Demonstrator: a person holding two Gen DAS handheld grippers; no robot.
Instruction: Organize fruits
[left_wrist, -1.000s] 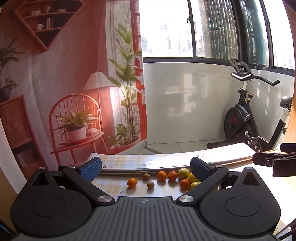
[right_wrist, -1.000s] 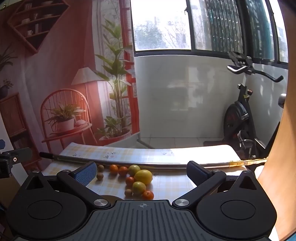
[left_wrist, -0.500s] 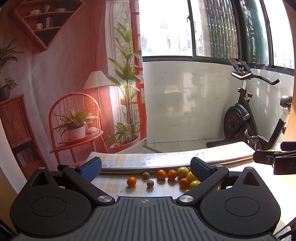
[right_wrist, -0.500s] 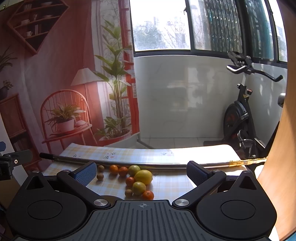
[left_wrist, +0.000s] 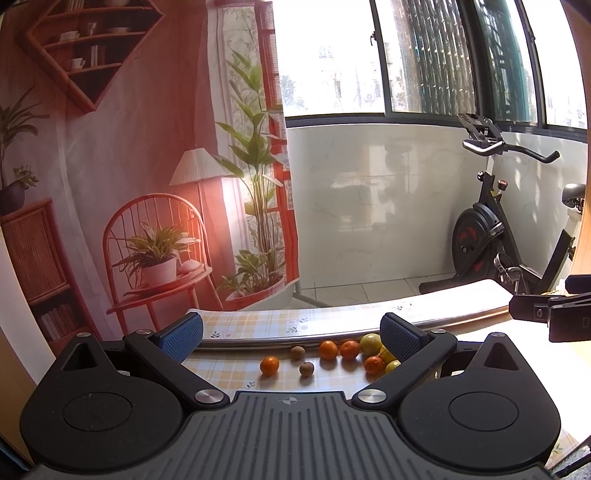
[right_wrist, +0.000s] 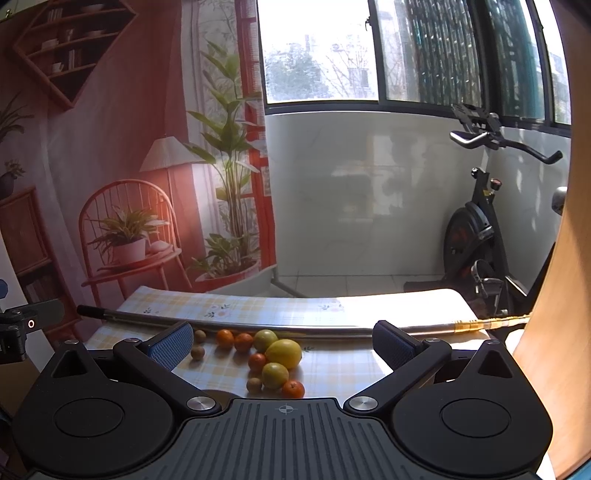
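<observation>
Yellow-checked cloth (right_wrist: 332, 354) carries the fruits (right_wrist: 258, 354), bunched just in front of a metal rod (right_wrist: 258, 325). In the left view, the right pad (left_wrist: 399, 338) hides part of the bunch. The small brown ones are hard to identify. Left gripper (left_wrist: 291, 338) and right gripper (right_wrist: 280, 341) hover level above the cloth, both spread wide, holding nothing.

Yellow-checked tablecloth (right_wrist: 332, 365) covers table. Long metal rod (right_wrist: 258, 326) lies across it, yellowish far end (right_wrist: 491, 322) past table edge. Black exercise bike (left_wrist: 491, 236) stands by white wall under window. Printed backdrop (left_wrist: 129, 166) behind table shows red chair, lamp, potted plants.
</observation>
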